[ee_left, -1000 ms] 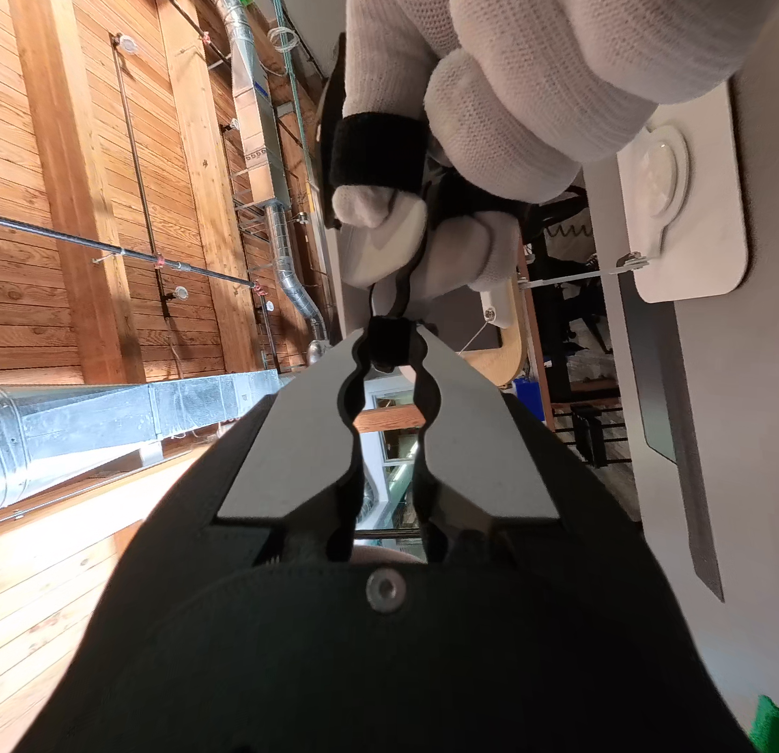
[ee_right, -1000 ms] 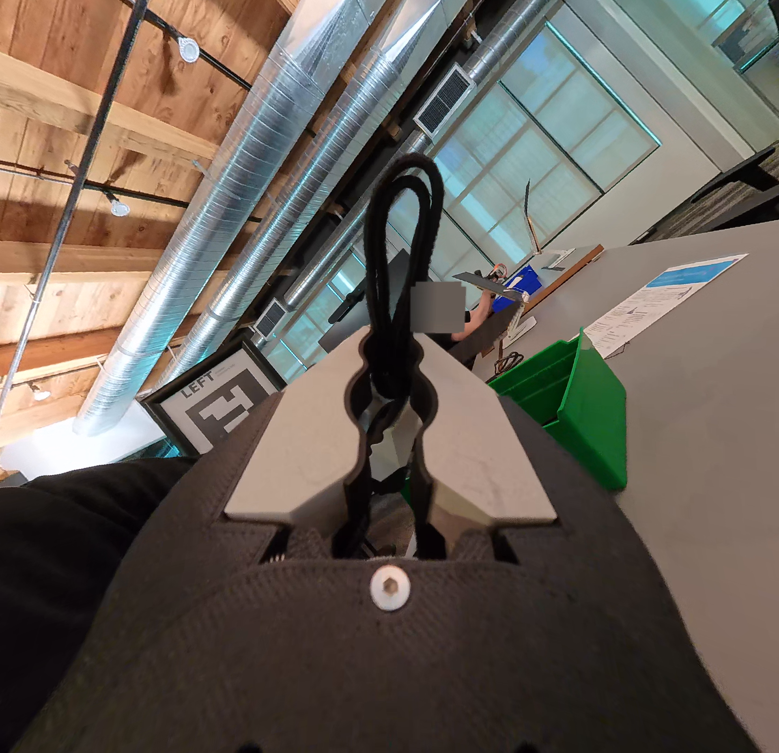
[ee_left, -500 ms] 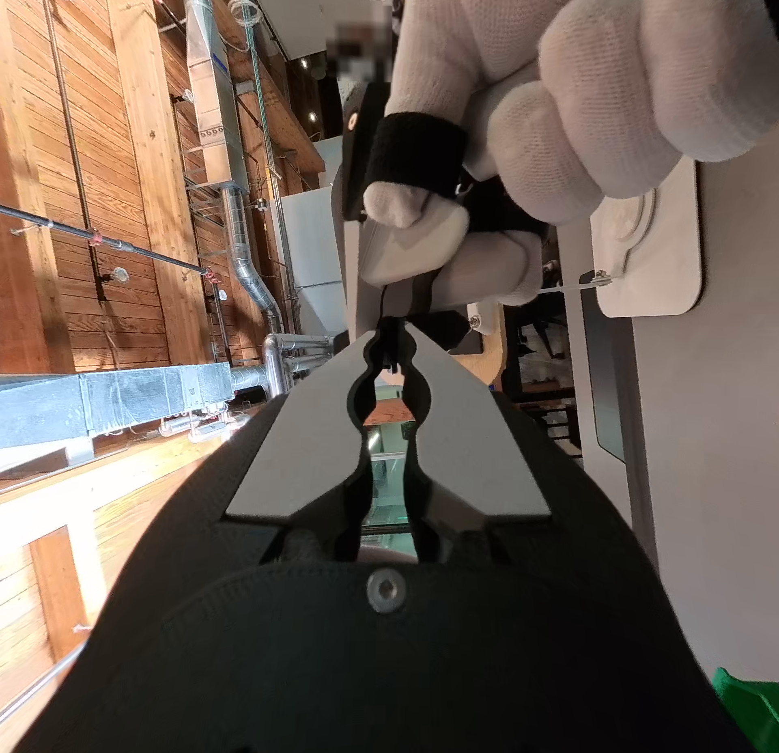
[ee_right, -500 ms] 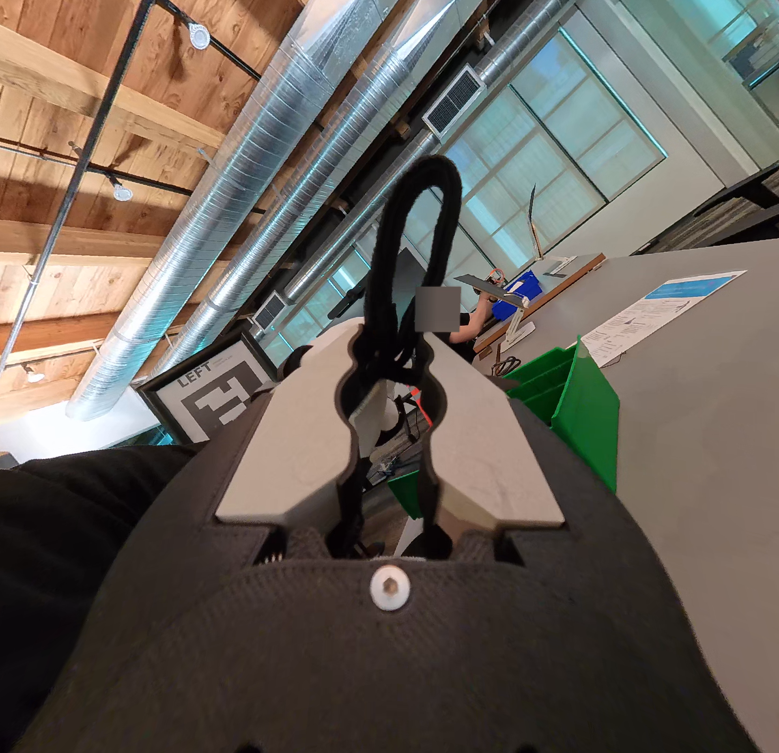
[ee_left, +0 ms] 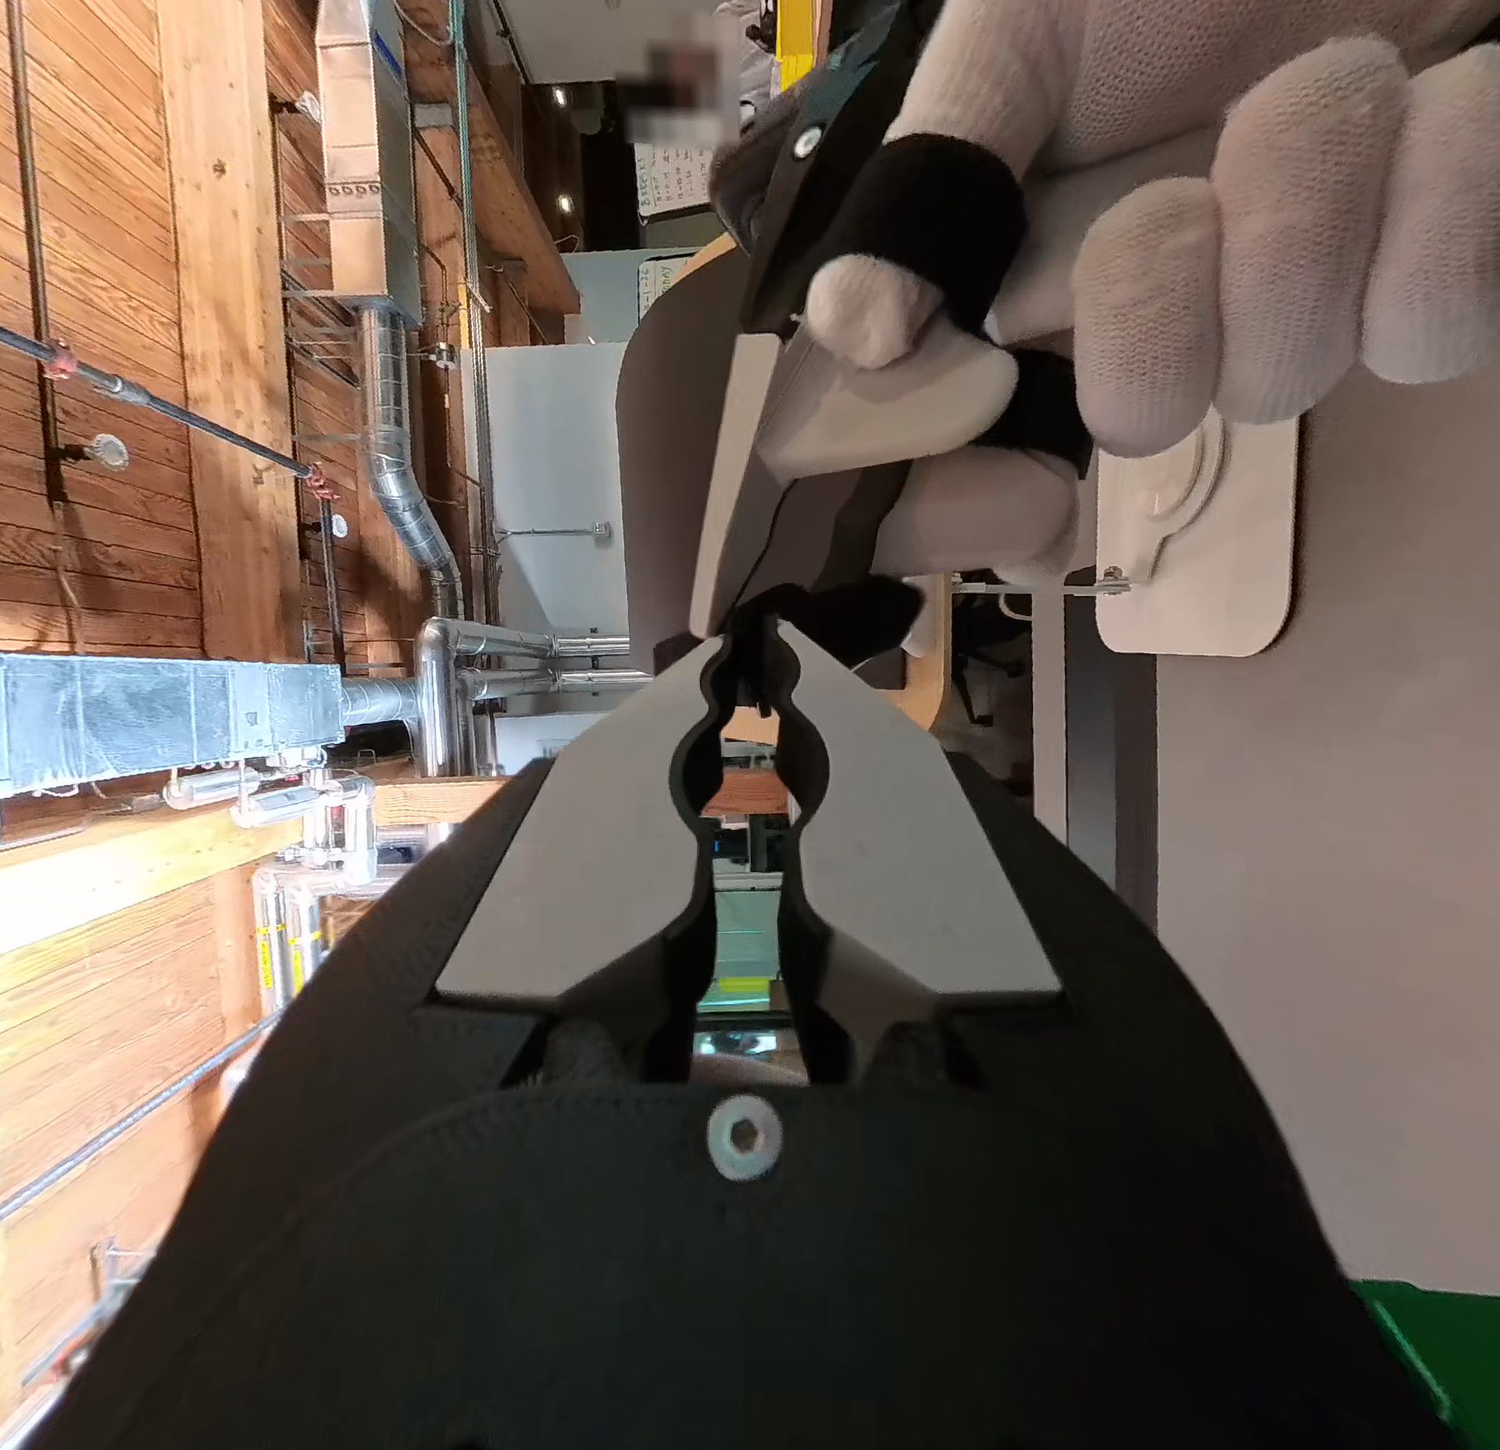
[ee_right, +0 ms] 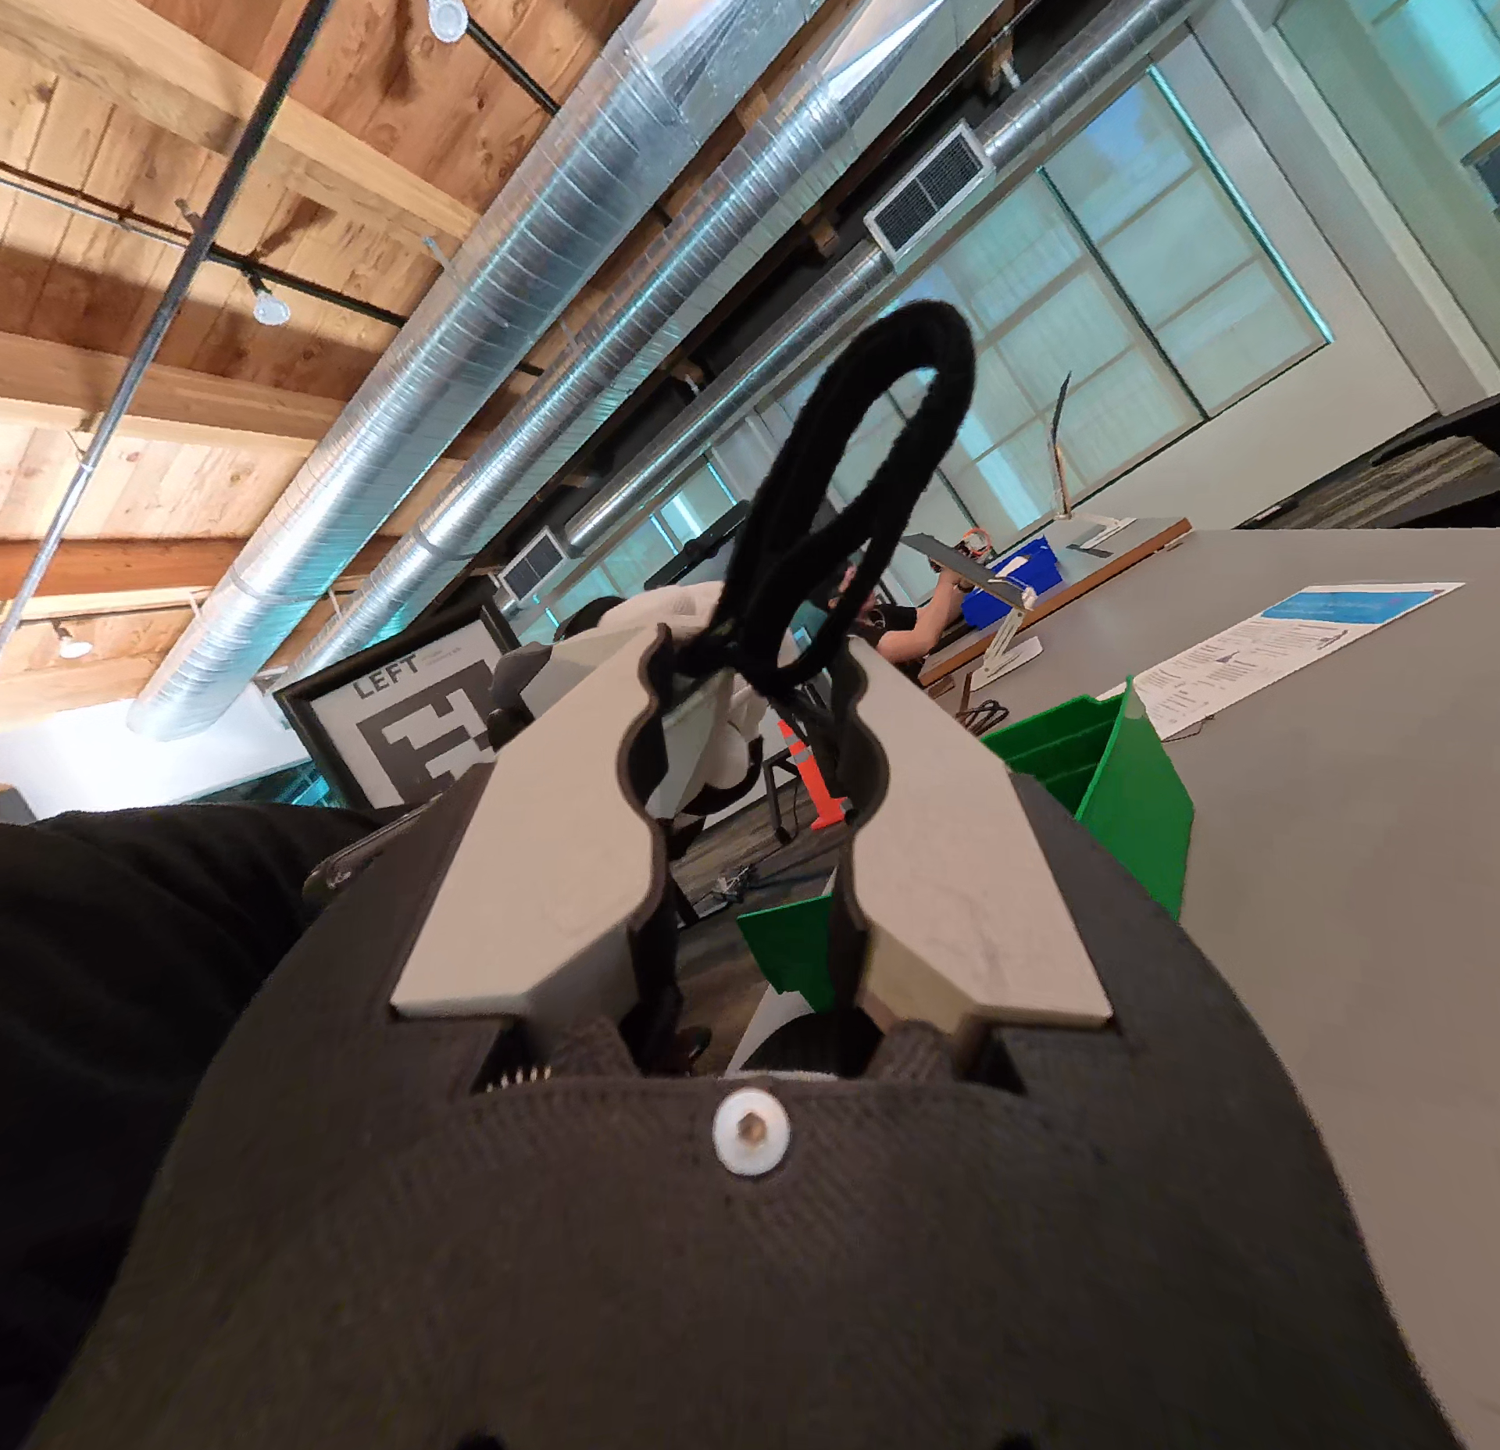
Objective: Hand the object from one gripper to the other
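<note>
A black looped fabric cord (ee_right: 844,510) is passing between two handheld grey two-finger grippers. On the left, the left gripper (ee_left: 751,652) has its tips pressed together, pinching the cord's lower end. Its marker board (ee_right: 406,721) shows at the left of the right wrist view. In the middle, the cord's loop stands up above the fingertips. The right gripper (ee_right: 759,664), held by a white-gloved hand (ee_left: 1136,218), has its fingers spread apart around the cord, not clamping it. Further right, a green plastic bin (ee_right: 1128,794) sits on a grey table (ee_right: 1339,762) beside a printed sheet (ee_right: 1290,648)
</note>
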Demonstrator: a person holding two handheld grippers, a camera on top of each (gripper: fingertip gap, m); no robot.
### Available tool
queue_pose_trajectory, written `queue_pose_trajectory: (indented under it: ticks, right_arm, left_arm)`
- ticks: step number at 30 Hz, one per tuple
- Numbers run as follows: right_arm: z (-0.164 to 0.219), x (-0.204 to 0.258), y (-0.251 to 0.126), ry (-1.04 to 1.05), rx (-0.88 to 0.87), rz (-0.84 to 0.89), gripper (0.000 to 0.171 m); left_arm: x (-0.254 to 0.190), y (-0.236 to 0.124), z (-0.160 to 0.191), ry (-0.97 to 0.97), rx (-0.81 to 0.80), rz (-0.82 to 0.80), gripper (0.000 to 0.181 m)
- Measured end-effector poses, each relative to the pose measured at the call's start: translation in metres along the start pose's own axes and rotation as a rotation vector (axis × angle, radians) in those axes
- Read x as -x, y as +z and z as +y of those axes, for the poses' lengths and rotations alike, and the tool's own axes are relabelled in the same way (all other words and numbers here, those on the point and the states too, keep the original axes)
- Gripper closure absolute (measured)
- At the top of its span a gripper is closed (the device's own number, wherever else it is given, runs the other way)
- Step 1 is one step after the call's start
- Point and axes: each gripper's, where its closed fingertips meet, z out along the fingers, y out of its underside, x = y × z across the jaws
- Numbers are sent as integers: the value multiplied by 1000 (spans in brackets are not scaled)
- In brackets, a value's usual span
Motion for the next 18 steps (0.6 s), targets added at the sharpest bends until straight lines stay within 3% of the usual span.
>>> queue_pose_trajectory:
  ticks: [9,18]
  right_arm:
    - [10,13,9,-138,59,2,111]
    - [17,15,14,-221,83,32,103]
  left_arm:
    - [-6,1,2,24,15,-7,175]
    - [-7,-2,6,45,33,-47,169]
